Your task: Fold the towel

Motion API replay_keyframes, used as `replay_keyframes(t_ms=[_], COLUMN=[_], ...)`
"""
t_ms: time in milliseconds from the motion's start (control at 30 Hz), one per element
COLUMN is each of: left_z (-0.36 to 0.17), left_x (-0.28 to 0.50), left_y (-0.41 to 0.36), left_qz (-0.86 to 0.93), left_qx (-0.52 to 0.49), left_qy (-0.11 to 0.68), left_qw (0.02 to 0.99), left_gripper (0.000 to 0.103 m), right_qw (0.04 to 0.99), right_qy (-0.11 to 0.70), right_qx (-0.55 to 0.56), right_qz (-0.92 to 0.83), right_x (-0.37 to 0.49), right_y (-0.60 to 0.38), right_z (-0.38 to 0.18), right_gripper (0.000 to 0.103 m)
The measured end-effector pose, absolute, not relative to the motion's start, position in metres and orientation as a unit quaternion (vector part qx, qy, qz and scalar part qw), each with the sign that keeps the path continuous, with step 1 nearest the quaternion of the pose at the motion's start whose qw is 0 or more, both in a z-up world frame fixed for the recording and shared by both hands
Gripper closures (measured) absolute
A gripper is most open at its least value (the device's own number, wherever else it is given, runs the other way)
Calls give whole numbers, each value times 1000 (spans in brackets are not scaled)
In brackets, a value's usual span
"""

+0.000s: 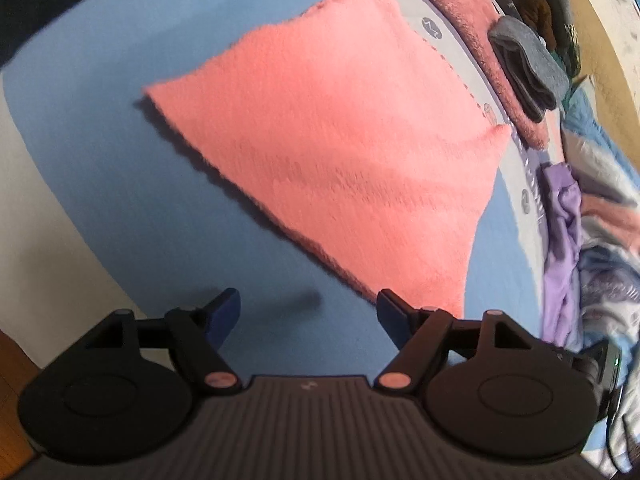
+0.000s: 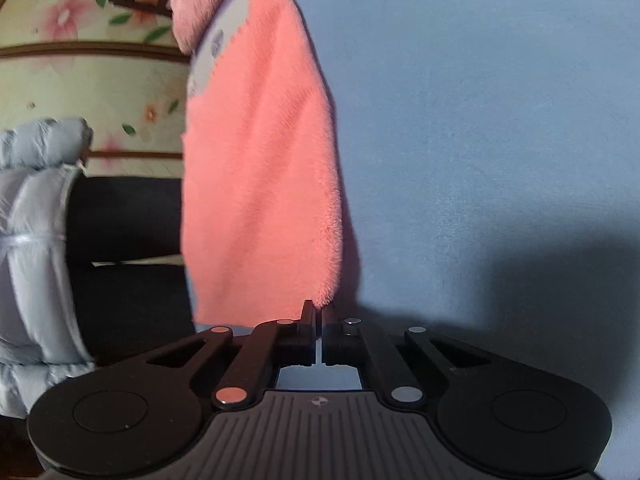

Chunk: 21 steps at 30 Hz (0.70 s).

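1. Left wrist view shows the whole pink towel point(image 1: 336, 152) lying flat on the blue surface point(image 1: 120, 184), with one corner reaching down toward the camera. It also shows a darker pink towel point(image 1: 472, 24) and a folded grey cloth point(image 1: 528, 68) at the far edge of the surface, and a purple cloth point(image 1: 560, 240) with other bedding on the right. The right wrist view shows none of these except a part of the darker pink towel.

2. Left hand-held gripper point(image 1: 308, 316) has its fingers spread wide and holds nothing. It hovers above the blue surface, and its right finger is just beside the near corner of the towel.

3. Right wrist view shows what the other view does not: a wall with flower pattern point(image 2: 80, 80), a pale quilted sleeve point(image 2: 36, 260) on the left, and the towel from very near.

4. Right hand-held gripper point(image 2: 319, 316) has its fingers pressed together on the corner of the pink towel point(image 2: 260, 160). From this corner the towel stretches away as a long strip, raised above the blue surface point(image 2: 480, 120).

5. Pink towel is fluffy and coral in colour, with small stitches along the edge. In the left wrist view it looks smooth, with only one soft crease.
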<state>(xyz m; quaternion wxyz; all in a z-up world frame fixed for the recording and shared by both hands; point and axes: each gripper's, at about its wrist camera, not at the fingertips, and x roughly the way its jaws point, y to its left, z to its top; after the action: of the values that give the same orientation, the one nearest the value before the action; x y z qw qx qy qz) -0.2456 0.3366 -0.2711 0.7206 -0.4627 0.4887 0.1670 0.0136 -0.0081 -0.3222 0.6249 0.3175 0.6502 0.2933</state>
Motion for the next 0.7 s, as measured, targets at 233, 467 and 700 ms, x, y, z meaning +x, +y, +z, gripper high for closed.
replay_keyframes(t_ms=[233, 467, 700], left_z=[-306, -343, -352], left_x=[-261, -252, -262], left_y=[328, 315, 346], left_qz=[102, 121, 240], left_qx=[-667, -771, -759], left_qy=[377, 270, 209], left_qw=[635, 565, 568], left_gripper=[18, 22, 80], right_qw=[603, 589, 606], right_qy=[638, 629, 621], right_qx=[370, 405, 406], right_qz=[304, 306, 287], right_x=[13, 15, 12], right_y=[-15, -12, -25], right_z=[-294, -282, -276], right_gripper=[100, 100, 100])
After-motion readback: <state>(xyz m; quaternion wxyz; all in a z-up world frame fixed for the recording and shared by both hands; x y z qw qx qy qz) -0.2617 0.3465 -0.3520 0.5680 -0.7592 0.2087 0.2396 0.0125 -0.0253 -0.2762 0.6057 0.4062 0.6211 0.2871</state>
